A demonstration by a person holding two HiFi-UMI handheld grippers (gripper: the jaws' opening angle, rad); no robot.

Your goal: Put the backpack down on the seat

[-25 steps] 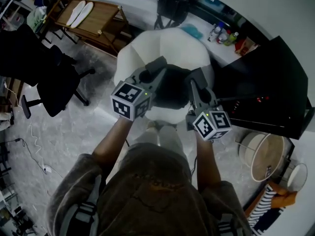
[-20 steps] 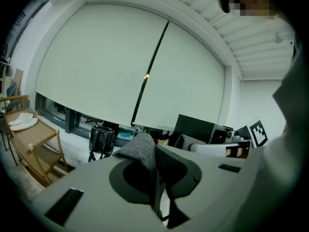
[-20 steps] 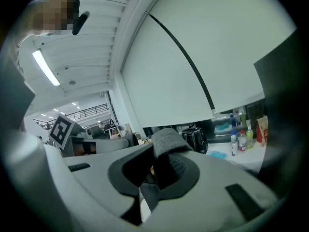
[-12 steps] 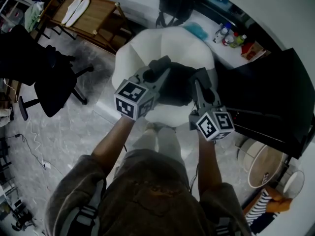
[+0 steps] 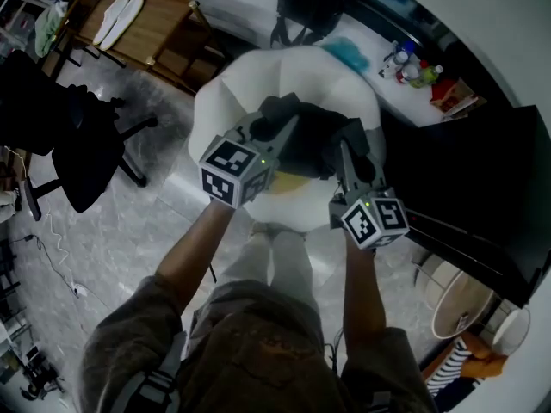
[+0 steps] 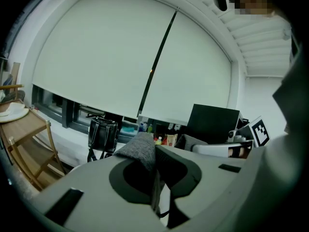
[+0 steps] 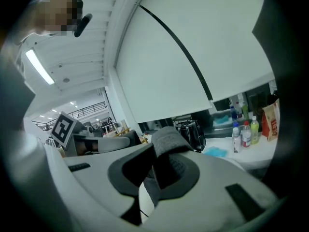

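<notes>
The dark backpack (image 5: 312, 147) hangs between my two grippers over the white round seat (image 5: 225, 101). My left gripper (image 5: 277, 119) is shut on a grey padded strap (image 6: 139, 149), whose end sticks up out of the jaws in the left gripper view. My right gripper (image 5: 349, 138) is shut on the other grey strap (image 7: 167, 140), which folds over its jaws in the right gripper view. Whether the bag's underside touches the seat is hidden from me.
A black office chair (image 5: 79, 149) stands at the left and a wooden rack (image 5: 148, 31) at the far left. A black handbag (image 5: 307, 3) and several bottles (image 5: 415, 65) sit on the white ledge behind the seat. A black screen (image 5: 482, 175) is at the right.
Both grippers have carried the backpack a little farther over the white seat. The straps stay clamped in the jaws.
</notes>
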